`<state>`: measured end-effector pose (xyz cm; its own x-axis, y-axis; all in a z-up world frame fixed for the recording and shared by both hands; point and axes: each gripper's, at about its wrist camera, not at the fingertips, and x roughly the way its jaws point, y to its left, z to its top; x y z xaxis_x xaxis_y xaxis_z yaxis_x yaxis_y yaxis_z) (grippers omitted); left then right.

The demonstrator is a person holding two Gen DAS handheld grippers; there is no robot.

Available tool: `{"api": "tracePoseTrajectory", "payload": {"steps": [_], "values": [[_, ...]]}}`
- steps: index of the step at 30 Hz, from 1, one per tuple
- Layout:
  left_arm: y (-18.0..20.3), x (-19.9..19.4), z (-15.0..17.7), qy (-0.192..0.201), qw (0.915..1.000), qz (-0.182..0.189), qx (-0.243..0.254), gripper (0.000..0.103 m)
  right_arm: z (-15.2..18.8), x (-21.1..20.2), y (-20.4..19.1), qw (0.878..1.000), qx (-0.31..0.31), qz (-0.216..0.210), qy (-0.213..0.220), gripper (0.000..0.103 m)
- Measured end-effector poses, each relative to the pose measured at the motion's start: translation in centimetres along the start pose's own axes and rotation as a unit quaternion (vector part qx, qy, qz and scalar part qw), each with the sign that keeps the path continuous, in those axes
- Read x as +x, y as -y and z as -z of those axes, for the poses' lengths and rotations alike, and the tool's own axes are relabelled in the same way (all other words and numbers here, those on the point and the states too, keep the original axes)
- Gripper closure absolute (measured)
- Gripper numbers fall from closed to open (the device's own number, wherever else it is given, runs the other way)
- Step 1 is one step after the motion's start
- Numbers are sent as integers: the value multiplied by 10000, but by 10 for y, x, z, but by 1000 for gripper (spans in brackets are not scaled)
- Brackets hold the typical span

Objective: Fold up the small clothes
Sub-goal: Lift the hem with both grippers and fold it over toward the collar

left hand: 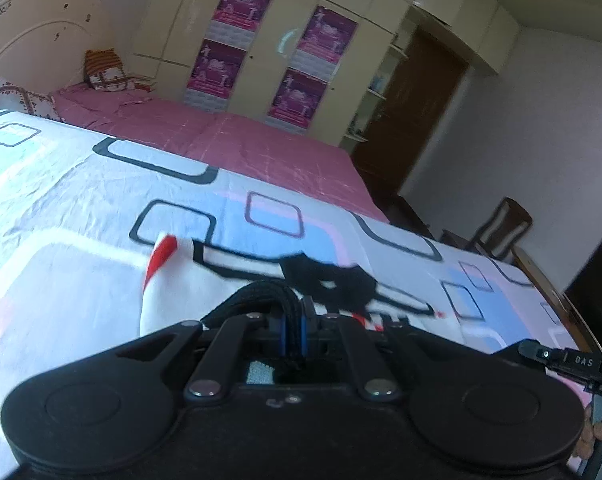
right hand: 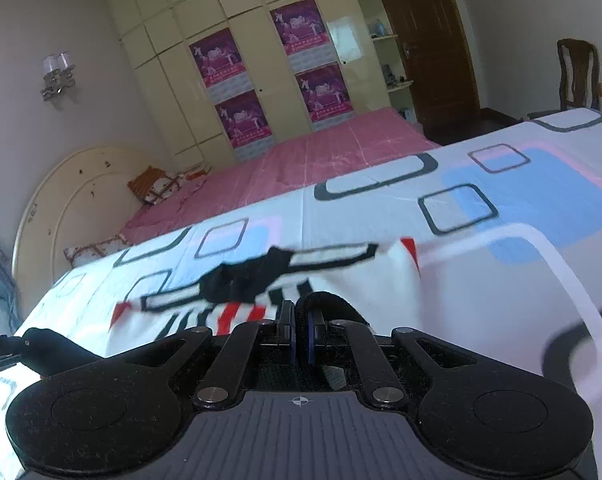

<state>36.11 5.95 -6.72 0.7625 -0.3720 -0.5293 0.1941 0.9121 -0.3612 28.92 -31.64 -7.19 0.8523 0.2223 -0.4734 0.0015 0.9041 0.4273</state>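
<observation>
A: What fills most of the view?

B: A bed (left hand: 285, 160), stretching away ahead of both grippers. Its near half carries a white sheet (left hand: 81, 200) printed with blue, pink and dark rounded squares; beyond that lies a pink cover (right hand: 333, 148). Farther off, behind the bed, stands a cream wardrobe (right hand: 173, 80) with purple posters (right hand: 217, 58) on its doors, and a brown door (right hand: 433, 40) to the right of it.

A: And the clothing?

B: A small white garment (right hand: 361, 292) with black bands, red trim and a black patch at the middle lies spread on the sheet, directly in front of both grippers and reaching up to their fingertips. It is motion-blurred, so finer detail escapes me.

A: How does the left gripper (left hand: 294, 320) stand?

B: Its two fingers are drawn together on a black ribbed edge of the garment, bunched between the blue pads.

A: The right gripper (right hand: 299, 326)?

B: Also pressed together, with a black edge of the same garment arching over the right-hand finger and pinched between the pads. Each gripper appears at the other's lower outer corner, so they sit near one another along the garment's close edge.
</observation>
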Motion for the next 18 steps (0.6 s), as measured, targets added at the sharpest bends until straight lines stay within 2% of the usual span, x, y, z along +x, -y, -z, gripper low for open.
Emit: {"api": "tracePoseTrajectory", "payload": {"steps": [9, 18], "values": [[-10, 79, -29, -156, 9992, -367, -69, 97, -38, 90, 21, 9992, 301, 61, -236, 98], [-27, 142, -25, -675, 9940, -840, -183, 97, -38, 159, 53, 9933, 830, 201, -773, 98]]}}
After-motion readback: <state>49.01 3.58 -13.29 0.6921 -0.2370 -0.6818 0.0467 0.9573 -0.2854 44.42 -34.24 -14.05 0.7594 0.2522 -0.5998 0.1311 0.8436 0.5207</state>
